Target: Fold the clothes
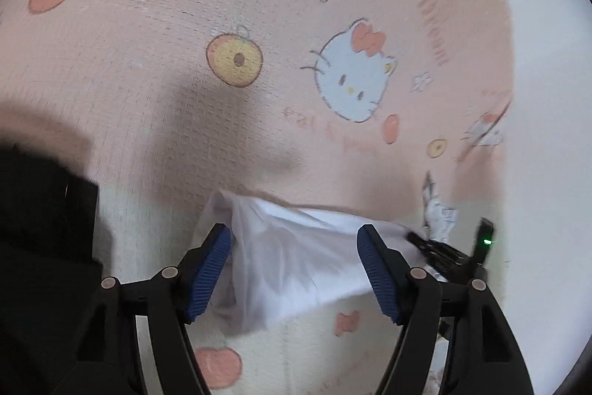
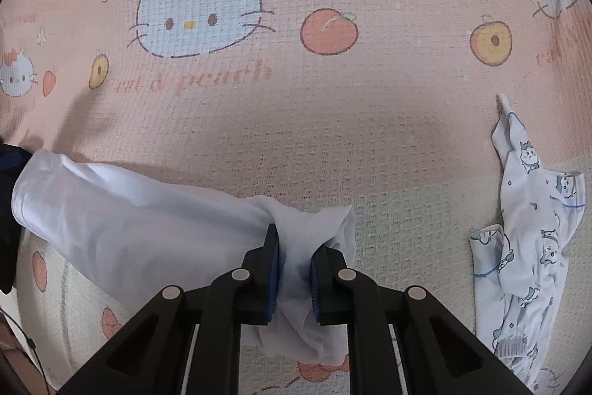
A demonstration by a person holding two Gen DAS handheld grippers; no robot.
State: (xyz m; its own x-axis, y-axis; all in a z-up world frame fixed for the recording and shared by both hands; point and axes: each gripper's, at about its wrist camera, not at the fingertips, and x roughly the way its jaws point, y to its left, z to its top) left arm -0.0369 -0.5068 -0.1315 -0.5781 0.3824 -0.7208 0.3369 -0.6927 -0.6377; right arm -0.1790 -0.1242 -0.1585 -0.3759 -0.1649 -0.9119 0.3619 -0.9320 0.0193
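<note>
1. Now your right tongs point(image 2: 294, 278) pinch a bunch of the white cloth point(image 2: 129, 221), which lies low in the frame on the pink blanket point(image 2: 333, 99).
2. Your left tongs point(image 1: 294, 269) stand wide open around it, gripping nothing.
3. It looks soft, light and floppy, so I think you should grab an edge or corner.

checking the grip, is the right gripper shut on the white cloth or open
Shut on it: in the right wrist view the right gripper has both pads pressed into a bunched part of the white cloth.
</note>
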